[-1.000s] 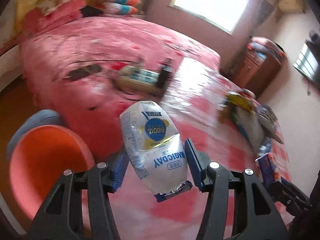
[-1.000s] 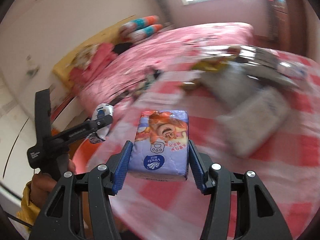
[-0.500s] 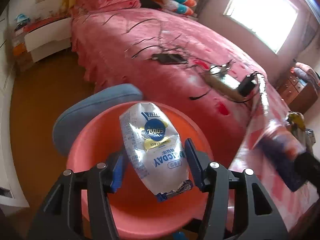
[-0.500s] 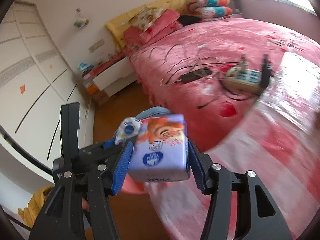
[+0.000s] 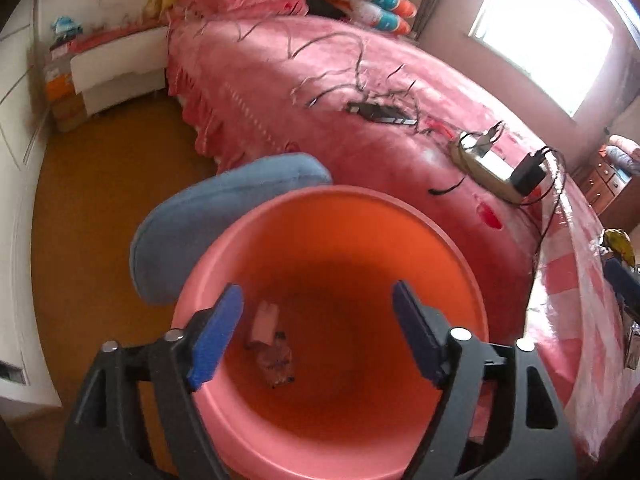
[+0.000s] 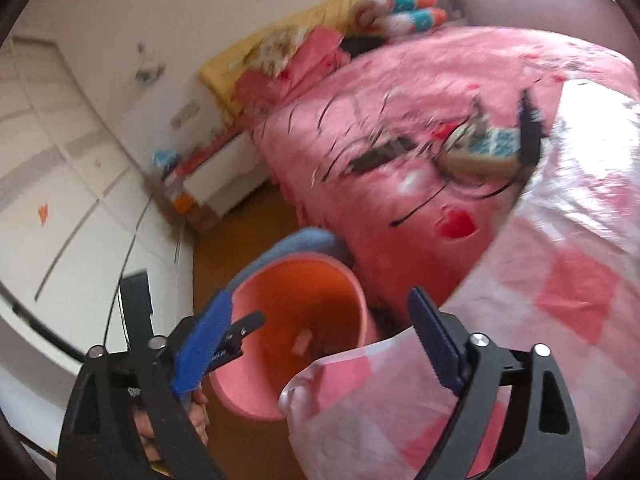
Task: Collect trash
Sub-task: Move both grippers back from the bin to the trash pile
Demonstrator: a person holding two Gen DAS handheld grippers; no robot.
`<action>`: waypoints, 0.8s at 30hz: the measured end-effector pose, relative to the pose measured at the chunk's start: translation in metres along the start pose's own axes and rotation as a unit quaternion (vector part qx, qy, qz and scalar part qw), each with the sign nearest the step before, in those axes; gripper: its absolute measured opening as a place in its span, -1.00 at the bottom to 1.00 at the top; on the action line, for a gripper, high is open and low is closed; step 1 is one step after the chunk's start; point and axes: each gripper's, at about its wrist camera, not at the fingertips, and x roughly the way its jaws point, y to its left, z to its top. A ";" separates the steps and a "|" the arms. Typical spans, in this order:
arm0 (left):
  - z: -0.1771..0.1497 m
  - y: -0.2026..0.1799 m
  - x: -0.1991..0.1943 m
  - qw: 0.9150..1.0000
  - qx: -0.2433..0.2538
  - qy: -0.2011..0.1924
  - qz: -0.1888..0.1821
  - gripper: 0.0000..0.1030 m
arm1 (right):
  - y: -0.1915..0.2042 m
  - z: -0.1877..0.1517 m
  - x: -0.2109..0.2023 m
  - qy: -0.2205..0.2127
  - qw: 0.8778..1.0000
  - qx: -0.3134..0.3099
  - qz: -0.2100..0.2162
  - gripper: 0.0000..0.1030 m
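Hovering over the pink bin point(image 5: 460, 256), both tongs gape empty

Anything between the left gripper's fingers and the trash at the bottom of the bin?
No. In the left wrist view the left gripper is open over the bin, with bare orange wall down to the trash.

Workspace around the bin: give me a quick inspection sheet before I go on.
Surface: pink bedspread with checked cloth at its edge.
Job's things: orange bin on the floor beside the bed, a few wrappers at the bottom.
Clutter: power strip, phone.
Grippers: left gripper open over the bin; right gripper open.
Cables: thin cords strewn across the bedspread.
Surroundings: blue cushion, pillows, window.
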 end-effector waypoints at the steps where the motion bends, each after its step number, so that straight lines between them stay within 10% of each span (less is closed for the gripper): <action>1: 0.001 -0.004 -0.003 1.000 0.004 -0.009 -0.004 0.60 | -0.006 -0.001 -0.011 -0.016 1.000 0.010 -0.003 0.76; 11: 0.008 -0.063 -0.055 0.989 0.062 -0.108 -0.074 0.67 | -0.020 -0.018 -0.078 -0.134 0.990 -0.032 -0.015 0.86; 24: -0.010 -0.160 -0.087 0.973 0.186 -0.095 -0.093 0.67 | -0.066 -0.034 -0.135 -0.160 0.984 0.031 -0.070 0.86</action>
